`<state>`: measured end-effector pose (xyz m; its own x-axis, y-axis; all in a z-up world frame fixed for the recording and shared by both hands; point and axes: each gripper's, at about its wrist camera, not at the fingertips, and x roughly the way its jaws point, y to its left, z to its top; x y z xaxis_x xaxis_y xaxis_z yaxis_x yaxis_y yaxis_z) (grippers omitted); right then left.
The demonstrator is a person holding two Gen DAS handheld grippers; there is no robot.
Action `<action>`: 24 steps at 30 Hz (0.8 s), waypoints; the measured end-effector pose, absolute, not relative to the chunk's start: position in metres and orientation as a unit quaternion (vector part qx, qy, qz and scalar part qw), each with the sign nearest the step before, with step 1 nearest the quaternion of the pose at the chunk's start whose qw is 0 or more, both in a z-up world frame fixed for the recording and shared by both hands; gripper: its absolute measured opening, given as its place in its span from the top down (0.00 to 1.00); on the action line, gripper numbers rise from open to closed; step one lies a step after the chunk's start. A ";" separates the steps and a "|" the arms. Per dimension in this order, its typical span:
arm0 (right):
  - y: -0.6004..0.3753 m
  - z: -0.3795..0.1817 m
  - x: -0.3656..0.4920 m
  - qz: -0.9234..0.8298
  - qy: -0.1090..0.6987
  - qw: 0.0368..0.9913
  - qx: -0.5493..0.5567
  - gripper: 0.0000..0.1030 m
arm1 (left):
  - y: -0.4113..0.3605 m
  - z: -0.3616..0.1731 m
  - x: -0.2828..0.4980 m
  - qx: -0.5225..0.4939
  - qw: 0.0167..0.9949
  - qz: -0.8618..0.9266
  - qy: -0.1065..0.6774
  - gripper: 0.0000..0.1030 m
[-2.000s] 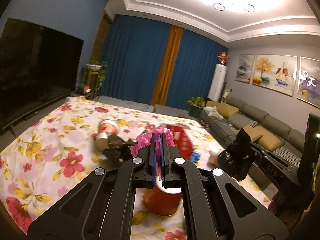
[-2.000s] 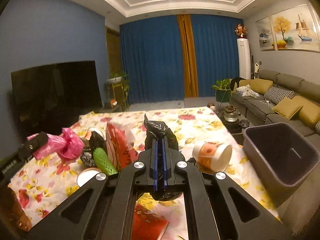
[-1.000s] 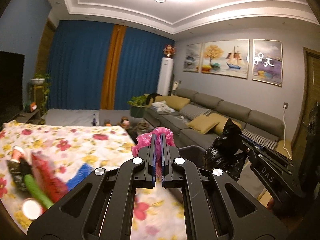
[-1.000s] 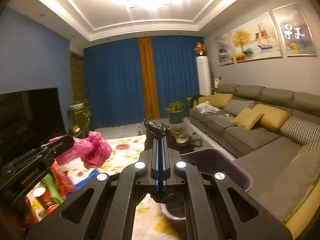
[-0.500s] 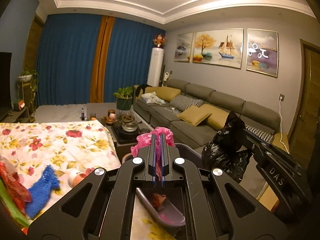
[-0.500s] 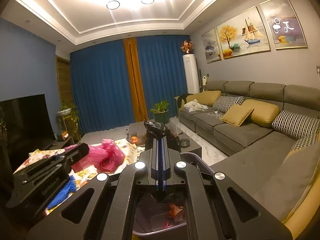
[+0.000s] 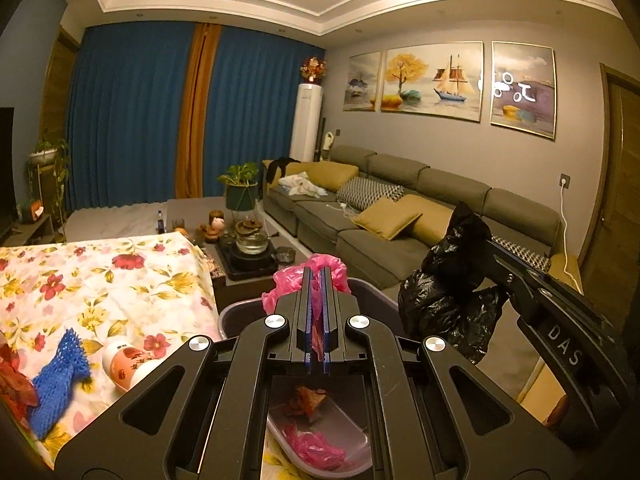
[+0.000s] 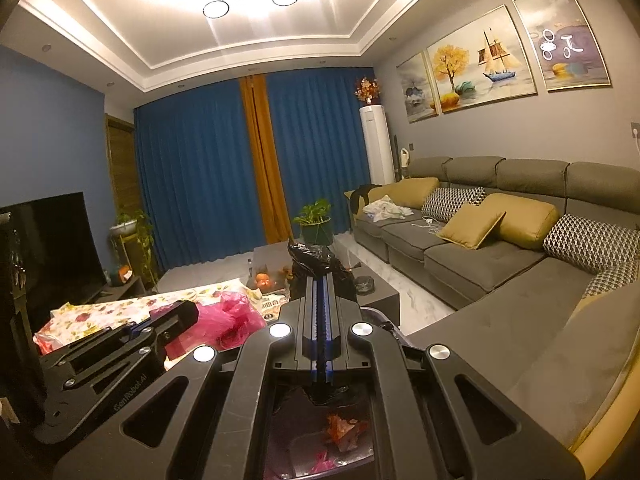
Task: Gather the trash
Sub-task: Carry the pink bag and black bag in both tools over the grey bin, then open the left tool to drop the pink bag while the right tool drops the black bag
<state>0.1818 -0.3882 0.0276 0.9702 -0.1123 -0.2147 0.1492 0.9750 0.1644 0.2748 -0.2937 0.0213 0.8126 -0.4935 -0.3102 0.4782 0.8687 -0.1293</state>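
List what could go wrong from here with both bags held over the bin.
1. The pink bag hangs near the bin rim closest to the table; released here, it might catch the edge and fall outside.
2. The black bag is bulky and sits toward the bin's far side, so it may snag or spill over.
3. The left hand-held gripper and the right hand-held gripper are close together and might bump.

- Beyond the jaws and to their right you have the grey sofa (image 8: 480, 256), with yellow cushions (image 8: 472, 224) and patterned cushions (image 8: 592, 240) on it.
- Above the sofa, three paintings (image 7: 432, 80) hang on the wall.
- Straight ahead, past the jaws, blue curtains (image 8: 200, 176) flank an orange strip (image 8: 264, 168).
- Below them stands a potted plant (image 8: 316, 220); right of the curtains stands a white floor unit (image 8: 376, 144).
- Far left of the jaws is a dark television (image 8: 60, 240).
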 end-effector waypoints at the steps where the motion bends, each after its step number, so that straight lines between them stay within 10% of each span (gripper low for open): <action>1: -0.389 0.027 0.183 -0.065 0.101 0.989 0.091 0.97 | -0.295 0.020 0.277 -0.023 0.952 -0.255 0.171 0.97; 18: -0.400 0.021 0.200 -0.057 0.105 0.989 0.093 0.97 | -0.307 -0.001 0.304 -0.019 0.947 -0.251 0.202 0.94; 24: -0.400 0.020 0.201 -0.069 0.098 0.988 0.094 0.52 | -0.287 -0.003 0.307 -0.042 0.956 -0.208 0.202 0.36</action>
